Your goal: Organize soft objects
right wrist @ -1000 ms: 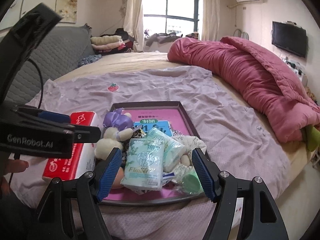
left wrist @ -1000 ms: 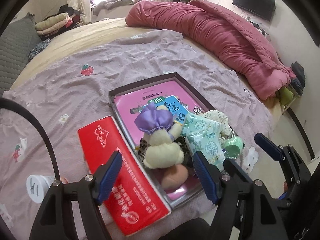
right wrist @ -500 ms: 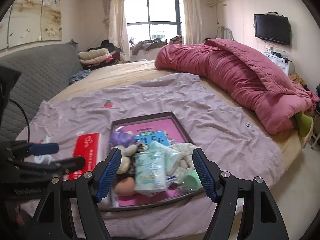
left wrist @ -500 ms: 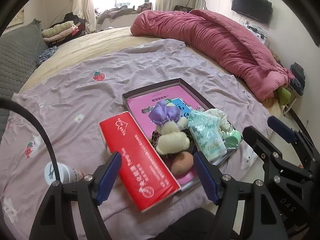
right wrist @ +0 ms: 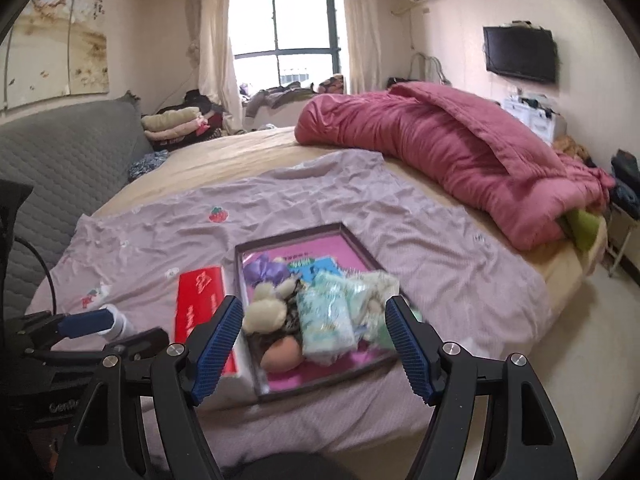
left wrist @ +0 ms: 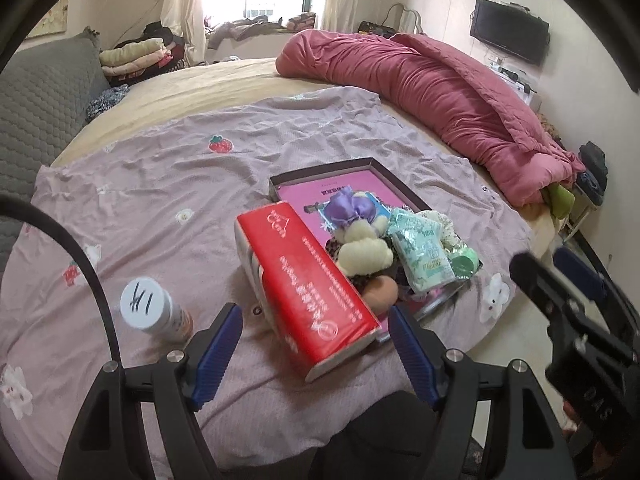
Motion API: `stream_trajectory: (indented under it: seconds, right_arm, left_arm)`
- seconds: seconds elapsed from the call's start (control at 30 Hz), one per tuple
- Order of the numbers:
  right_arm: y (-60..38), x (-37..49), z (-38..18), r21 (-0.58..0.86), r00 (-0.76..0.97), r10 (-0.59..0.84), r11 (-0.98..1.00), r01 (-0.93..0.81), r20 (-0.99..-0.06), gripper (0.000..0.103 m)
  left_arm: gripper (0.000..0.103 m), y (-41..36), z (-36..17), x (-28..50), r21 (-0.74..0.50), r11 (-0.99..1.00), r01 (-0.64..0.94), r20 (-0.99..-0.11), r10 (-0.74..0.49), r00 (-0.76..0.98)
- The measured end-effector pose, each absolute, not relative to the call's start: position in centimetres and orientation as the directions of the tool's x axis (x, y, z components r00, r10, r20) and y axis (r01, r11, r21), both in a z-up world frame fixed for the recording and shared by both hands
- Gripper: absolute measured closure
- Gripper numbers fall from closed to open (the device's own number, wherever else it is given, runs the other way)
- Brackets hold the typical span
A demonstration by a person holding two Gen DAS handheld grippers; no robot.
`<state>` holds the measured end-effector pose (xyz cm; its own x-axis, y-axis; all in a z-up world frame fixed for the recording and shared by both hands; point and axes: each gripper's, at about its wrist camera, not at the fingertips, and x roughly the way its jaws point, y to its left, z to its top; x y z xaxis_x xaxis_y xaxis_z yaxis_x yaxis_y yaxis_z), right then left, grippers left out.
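Observation:
A dark tray (left wrist: 402, 186) (right wrist: 360, 246) lies on the lilac sheet and holds a purple pouch (left wrist: 350, 208), a cream plush toy (left wrist: 364, 250) (right wrist: 266, 314), green tissue packs (left wrist: 424, 256) (right wrist: 326, 320), an orange sponge (left wrist: 382, 292) (right wrist: 282, 352) and a green lid (left wrist: 464, 262). A red tissue pack (left wrist: 308, 284) (right wrist: 200, 300) lies against the tray's left side. My left gripper (left wrist: 316, 354) is open and empty, near the red pack's front end. My right gripper (right wrist: 316, 346) is open and empty, in front of the tray.
A white-capped bottle (left wrist: 154, 312) stands left of the red pack. A pink quilt (left wrist: 432, 96) (right wrist: 440, 152) is heaped at the back right. Folded clothes (right wrist: 172, 124) and a grey headboard (right wrist: 68, 152) are at the left. The bed edge drops to the floor at the right.
Both grippers have pulled back and risen away from the tray, so the objects look smaller and more of the bed shows. Both stay open and empty.

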<state>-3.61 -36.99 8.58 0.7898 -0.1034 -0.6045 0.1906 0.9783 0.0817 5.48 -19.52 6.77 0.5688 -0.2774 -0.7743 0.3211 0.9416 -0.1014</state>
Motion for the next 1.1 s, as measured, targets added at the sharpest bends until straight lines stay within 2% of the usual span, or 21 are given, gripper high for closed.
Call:
stream_trajectory:
  seconds: [0.3, 0.6, 1.1]
  right_arm:
    - [-33.7, -6.9, 8.9, 0.056, 0.787, -0.122, 0.979, 0.194, -0.605, 0.028]
    - [-33.9, -7.7, 8.4, 0.091, 0.747, -0.120, 0.968, 0.235, -0.654, 0.028]
    - [-33.1, -9.4, 7.7, 0.034, 0.708, -0.156, 0.968, 0.247, -0.689, 0.028]
  left_arm:
    - [0.028, -17.5, 6.6, 3.2, -0.094, 0.948, 0.305, -0.770, -0.264, 0.582]
    - [0.028, -15.9, 6.1, 1.7, -0.082, 0.953, 0.292, -0.774, -0.246, 0.584]
    - [0.028, -16.8, 5.3, -0.3, -0.057, 0.940, 0.337, -0.779, -0.253, 0.574]
